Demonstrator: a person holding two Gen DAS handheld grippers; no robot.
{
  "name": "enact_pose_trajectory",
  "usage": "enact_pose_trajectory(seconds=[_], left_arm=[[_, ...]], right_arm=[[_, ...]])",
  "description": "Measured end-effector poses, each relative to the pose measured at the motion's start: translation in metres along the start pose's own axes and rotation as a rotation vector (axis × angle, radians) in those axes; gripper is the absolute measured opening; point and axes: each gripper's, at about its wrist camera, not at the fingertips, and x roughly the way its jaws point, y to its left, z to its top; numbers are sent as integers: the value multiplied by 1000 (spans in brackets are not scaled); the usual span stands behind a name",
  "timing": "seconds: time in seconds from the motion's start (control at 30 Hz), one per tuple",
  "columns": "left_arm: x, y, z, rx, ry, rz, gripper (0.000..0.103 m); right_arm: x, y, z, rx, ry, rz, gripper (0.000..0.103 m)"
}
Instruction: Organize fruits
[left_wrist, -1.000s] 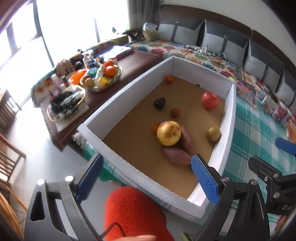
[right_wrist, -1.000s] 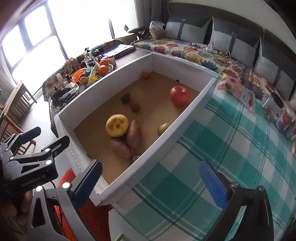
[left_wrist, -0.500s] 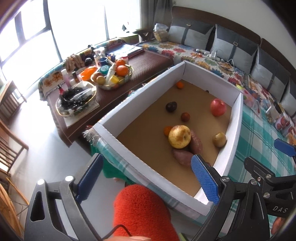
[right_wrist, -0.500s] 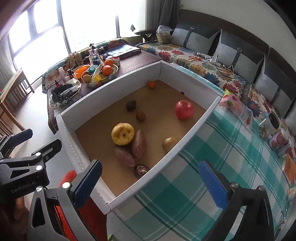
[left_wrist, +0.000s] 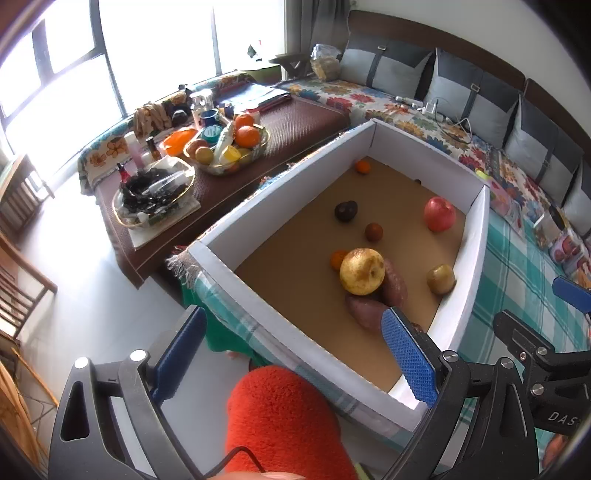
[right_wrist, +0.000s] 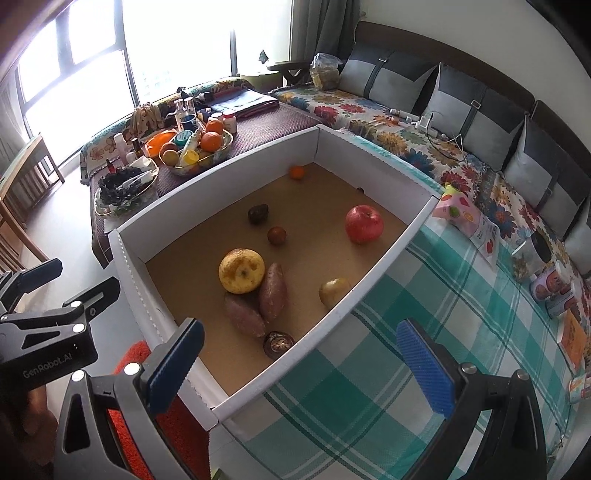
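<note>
1. Fruit lies loose on the brown floor of a white box (right_wrist: 384, 254) that stands on a worktop under a green checked cloth (right_wrist: 424, 332). A yellow pear (right_wrist: 241, 270) touches two sweet potatoes (right_wrist: 273, 291); a red apple (right_wrist: 364, 223) sits apart toward the far right wall.
2. Smaller pieces: a yellowish fruit (right_wrist: 334, 291) against the right wall, a dark round fruit (right_wrist: 277, 343) at the near wall, a brown fruit (right_wrist: 277, 235), a dark fruit (right_wrist: 257, 213) and a small orange (right_wrist: 296, 172) in the far corner.
3. Both tongs are wide open and hold nothing. The left tongs (left_wrist: 295, 354) hang outside the near left corner; the right tongs (right_wrist: 299, 358) hang over the near wall.
4. The fruit lies ahead of and below both tongs. The right tongs look nearer to the potatoes, whose long axes run roughly away from the camera.
5. Judged obstacle: the near box wall stands between the tongs and the fruit, so any reach must probably go over it.
6. Beyond the box: a low table with a fruit bowl (left_wrist: 231, 151), and a sofa (right_wrist: 406, 122).
</note>
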Motion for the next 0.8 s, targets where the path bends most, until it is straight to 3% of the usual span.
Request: enact_pose_trajectory(seconds=[0.67, 0.8], left_arm=[[7, 5, -6, -10, 17, 13, 97], [9, 7, -6, -21, 36, -32, 97]], right_arm=[[9, 11, 0, -25, 10, -14, 103], [13, 9, -1, -23, 13, -9, 103]])
